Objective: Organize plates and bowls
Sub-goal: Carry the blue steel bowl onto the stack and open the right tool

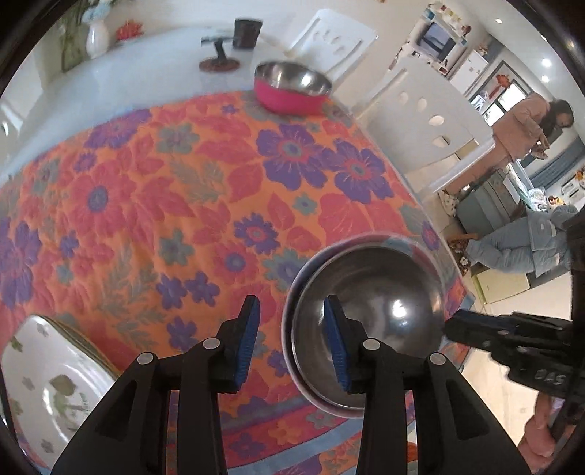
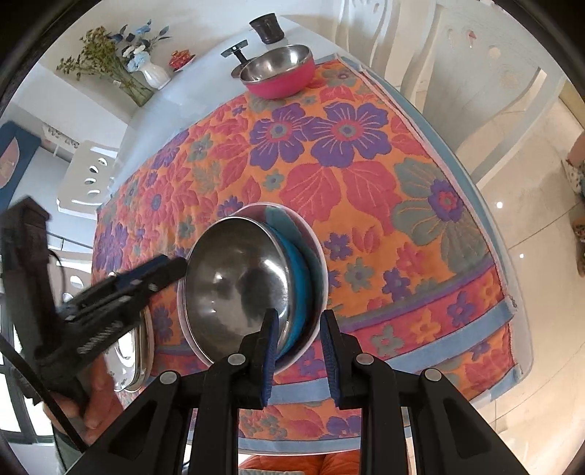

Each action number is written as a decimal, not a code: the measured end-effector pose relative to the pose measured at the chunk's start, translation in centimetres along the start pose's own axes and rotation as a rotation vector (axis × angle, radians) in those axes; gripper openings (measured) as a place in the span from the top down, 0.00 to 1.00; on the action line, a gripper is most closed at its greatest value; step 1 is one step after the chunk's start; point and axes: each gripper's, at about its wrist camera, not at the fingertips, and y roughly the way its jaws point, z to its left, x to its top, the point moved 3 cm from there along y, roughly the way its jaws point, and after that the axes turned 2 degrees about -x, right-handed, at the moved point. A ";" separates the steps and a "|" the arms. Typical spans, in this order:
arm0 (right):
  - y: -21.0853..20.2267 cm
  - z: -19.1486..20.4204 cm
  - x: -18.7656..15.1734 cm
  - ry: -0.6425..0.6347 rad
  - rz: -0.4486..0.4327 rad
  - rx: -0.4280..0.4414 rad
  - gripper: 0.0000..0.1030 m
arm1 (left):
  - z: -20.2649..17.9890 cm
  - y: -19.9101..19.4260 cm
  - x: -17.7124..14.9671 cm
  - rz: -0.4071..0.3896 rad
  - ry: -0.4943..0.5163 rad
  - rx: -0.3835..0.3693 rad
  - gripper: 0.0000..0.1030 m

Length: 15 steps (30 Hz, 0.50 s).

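A steel bowl with a blue outside [image 2: 237,277] rests tilted inside a pale bowl [image 2: 316,255] near the table's front edge; it also shows in the left wrist view [image 1: 384,310]. My left gripper [image 1: 291,338] is open, its jaws astride the bowls' left rim. My right gripper [image 2: 299,350] is open, its jaws astride their near right rim. A pink steel bowl [image 2: 278,71] stands at the far edge, also in the left wrist view [image 1: 292,86]. White floral plates [image 1: 47,387] lie stacked at front left.
A floral cloth [image 1: 182,204] covers the table. A dark cup [image 2: 267,27], a small stand [image 1: 218,58] and a white vase with flowers [image 2: 155,75] stand at the back. White chairs [image 1: 420,120] are along the right side. Two people [image 1: 523,131] are in the room beyond.
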 end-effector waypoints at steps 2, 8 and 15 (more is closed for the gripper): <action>-0.6 0.3 0.2 -0.023 -0.014 0.001 0.78 | 0.3 0.5 -0.3 0.005 -0.021 -0.017 0.69; -3.9 1.8 3.0 -0.132 -0.113 0.043 0.77 | -0.2 -3.1 1.8 -0.098 -0.013 -0.059 0.69; -7.8 3.0 11.4 -0.206 -0.295 0.118 0.49 | -0.3 -8.2 9.7 -0.259 -0.036 -0.074 0.67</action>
